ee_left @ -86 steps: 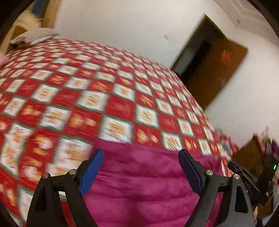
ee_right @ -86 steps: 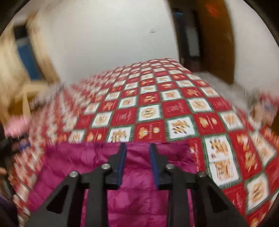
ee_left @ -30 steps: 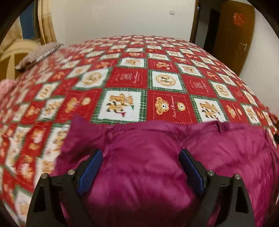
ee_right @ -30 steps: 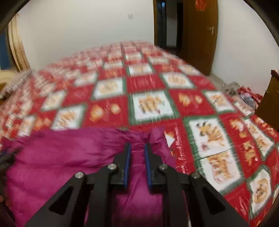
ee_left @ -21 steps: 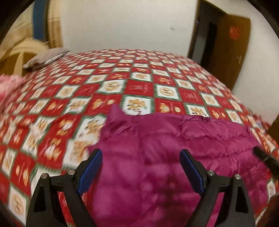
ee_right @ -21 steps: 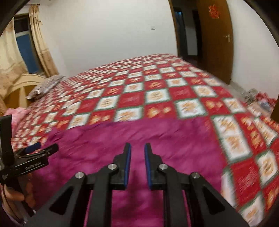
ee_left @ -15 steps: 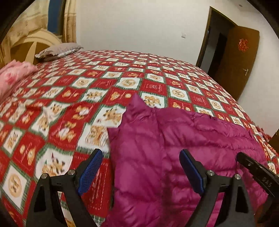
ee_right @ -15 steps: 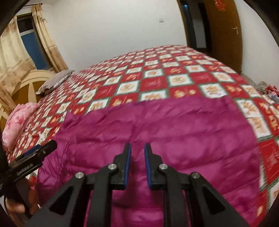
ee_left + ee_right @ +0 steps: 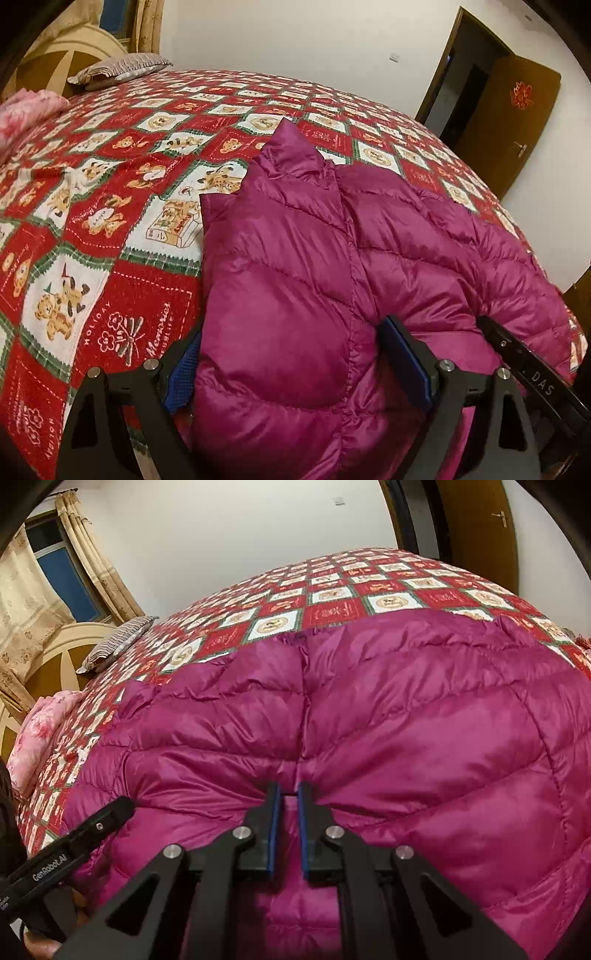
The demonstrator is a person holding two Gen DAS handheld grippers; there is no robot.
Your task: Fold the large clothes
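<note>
A magenta quilted down jacket [image 9: 369,240] lies spread on the bed, its collar pointing away. My left gripper [image 9: 295,365] stands open at the jacket's near left edge, and a puffy fold bulges between its blue pads [image 9: 406,362]. In the right wrist view the jacket [image 9: 388,709] fills the middle. My right gripper [image 9: 288,794] has its jaws closing to a narrow slit on a pinch of the jacket's fabric, which puckers toward the tips. The left gripper's body [image 9: 74,849] shows at the lower left there.
The bed has a red, white and green bear-patterned bedspread [image 9: 110,221]. A striped pillow [image 9: 118,68] and a pink blanket [image 9: 26,114] lie by the headboard at far left. A brown door [image 9: 517,122] stands open at the far right.
Both grippers came closer to the jacket and lower. The jacket's left edge now sits between the left jaws. The right jaws narrowed onto the fabric.
</note>
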